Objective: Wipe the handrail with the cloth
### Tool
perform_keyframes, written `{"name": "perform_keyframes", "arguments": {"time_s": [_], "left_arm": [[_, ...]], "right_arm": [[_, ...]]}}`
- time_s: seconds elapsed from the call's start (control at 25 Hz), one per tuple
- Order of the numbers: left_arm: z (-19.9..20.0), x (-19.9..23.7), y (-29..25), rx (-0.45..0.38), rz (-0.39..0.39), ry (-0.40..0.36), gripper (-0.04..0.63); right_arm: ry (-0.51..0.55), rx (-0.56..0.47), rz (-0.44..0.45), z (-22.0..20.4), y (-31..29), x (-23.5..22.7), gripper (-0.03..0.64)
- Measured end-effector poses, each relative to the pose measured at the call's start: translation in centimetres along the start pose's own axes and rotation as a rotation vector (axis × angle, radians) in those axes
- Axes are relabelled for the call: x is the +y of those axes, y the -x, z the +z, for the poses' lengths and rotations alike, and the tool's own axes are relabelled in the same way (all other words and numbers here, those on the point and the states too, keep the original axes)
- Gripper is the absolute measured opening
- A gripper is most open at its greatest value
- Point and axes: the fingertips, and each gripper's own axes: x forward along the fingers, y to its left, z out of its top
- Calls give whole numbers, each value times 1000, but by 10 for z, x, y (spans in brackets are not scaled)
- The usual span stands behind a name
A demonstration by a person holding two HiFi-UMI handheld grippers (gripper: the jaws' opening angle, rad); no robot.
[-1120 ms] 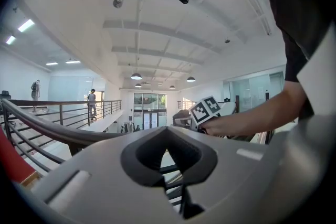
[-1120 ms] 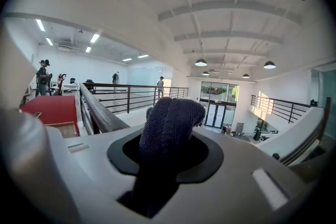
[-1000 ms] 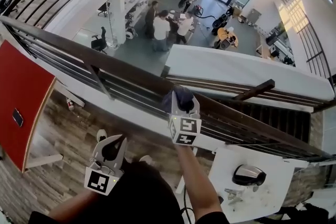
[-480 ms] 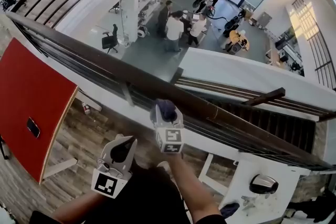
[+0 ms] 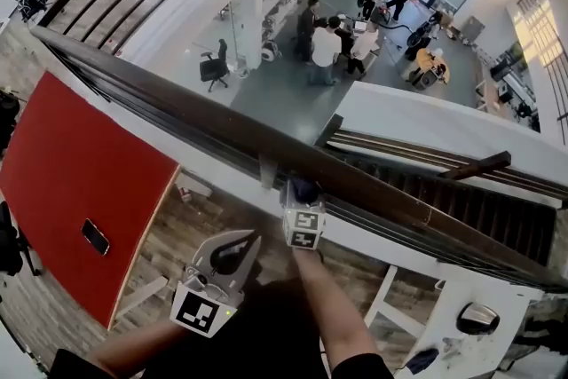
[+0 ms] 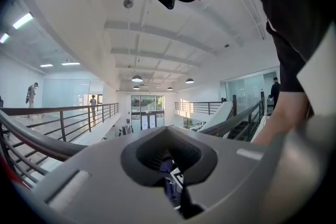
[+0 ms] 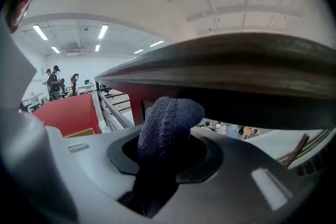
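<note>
The dark brown handrail (image 5: 177, 106) runs diagonally from upper left to lower right in the head view. My right gripper (image 5: 303, 191) is shut on a dark blue cloth (image 5: 304, 187) and presses it against the near side of the rail, beside a rail post (image 5: 267, 170). In the right gripper view the cloth (image 7: 168, 118) bulges up out of the gripper (image 7: 167, 152) right under the handrail (image 7: 236, 68). My left gripper (image 5: 228, 255) hangs low and to the left, away from the rail. Its jaws are shut with nothing in them (image 6: 168, 157).
A red table (image 5: 71, 173) with a phone (image 5: 95, 236) on it lies at the left. A white table (image 5: 448, 319) with small items stands at the lower right. Beyond the rail is an open drop to a lower floor with people (image 5: 328, 40). Thin railing bars (image 5: 133, 115) run under the handrail.
My right gripper has slid the cloth leftward along the handrail, up to the rail post. The left gripper stays low beside it, still shut.
</note>
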Motion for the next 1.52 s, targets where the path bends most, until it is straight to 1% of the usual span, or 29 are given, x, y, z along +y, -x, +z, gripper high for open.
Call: {"name": "perform_keyframes", "arguments": {"time_s": [0.16,0.24,0.32,0.4,0.56,0.76,0.84,0.92,1.08,1.24,1.36,1.52], "left_arm": [[0,22,3,-2,13,27,-2],[0,26,2,-7,13,39,-2],[-2,27,3,8,5,25,-2],[-8,29,5,40,3,-7,-2],[-18,46,13,74,42,-19,-2],[-24,61,19,77,92,14,-2],[-23,65,19,61,108,37,-2],[-22,66,17,50,110,50,-2],[-23,60,13,57,88,57,-2],[-22,54,10,51,82,62,-2],[-23,50,8,56,82,81,-2],[-21,43,5,50,99,93,-2]], "right_arm": [[-15,47,-16,-14,-27,2,129],[-34,60,-7,-20,-35,0,129],[-61,73,3,-27,-43,-6,129],[-82,89,5,-34,-52,-14,129],[-86,125,15,-44,-69,-12,129],[-68,149,-19,-51,-80,-16,127],[-55,153,-28,-52,-81,-17,127],[-37,157,-29,-54,-80,-16,127],[-13,170,-36,-57,-75,-21,127],[-53,174,-62,-63,-66,-34,127],[-97,176,-78,-68,-58,-45,127],[-91,182,-78,-73,-51,-54,127]]}}
